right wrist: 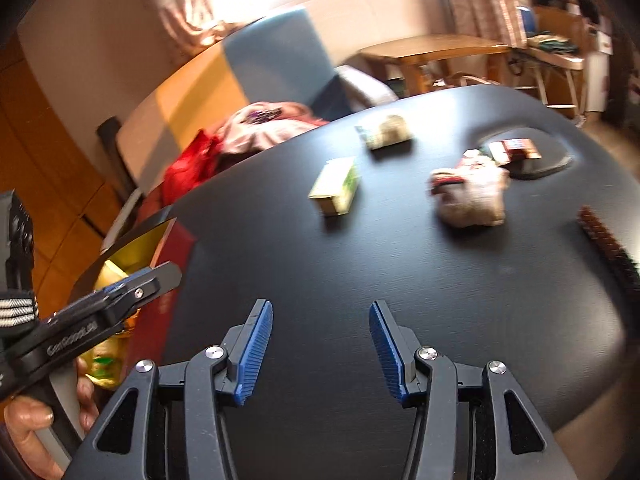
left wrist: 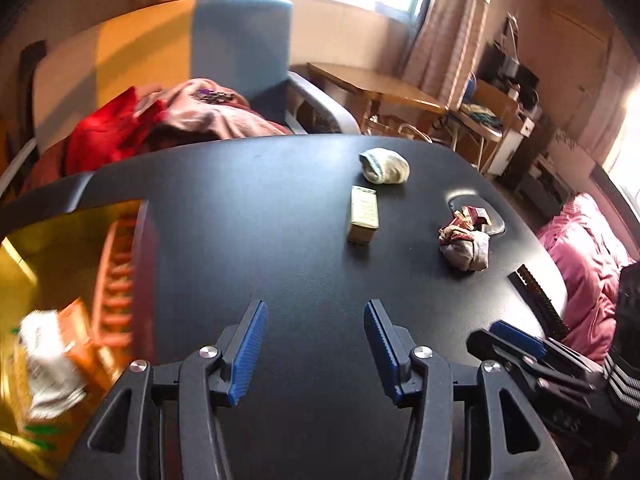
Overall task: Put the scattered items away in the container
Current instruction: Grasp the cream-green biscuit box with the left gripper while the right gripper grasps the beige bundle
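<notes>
On the black table (left wrist: 280, 208) lie a small yellow-green box (left wrist: 363, 220), a pale rolled sock (left wrist: 385, 165), a grey and red cloth bundle (left wrist: 464, 246) and a small red carton (left wrist: 474, 213) in a shallow recess. They also show in the right wrist view: the box (right wrist: 335, 186), the sock (right wrist: 390, 130), the bundle (right wrist: 472, 196), the carton (right wrist: 516, 149). The container (left wrist: 120, 264) stands at the table's left edge with an orange and white packet (left wrist: 56, 356) inside. My left gripper (left wrist: 316, 346) is open and empty. My right gripper (right wrist: 320, 348) is open and empty.
A dark comb (left wrist: 538, 296) lies at the table's right edge. A blue and yellow armchair (left wrist: 240, 52) with red and pink clothes (left wrist: 160, 120) stands behind the table. A wooden side table (left wrist: 372, 84) and a pink cushion (left wrist: 588, 256) are to the right.
</notes>
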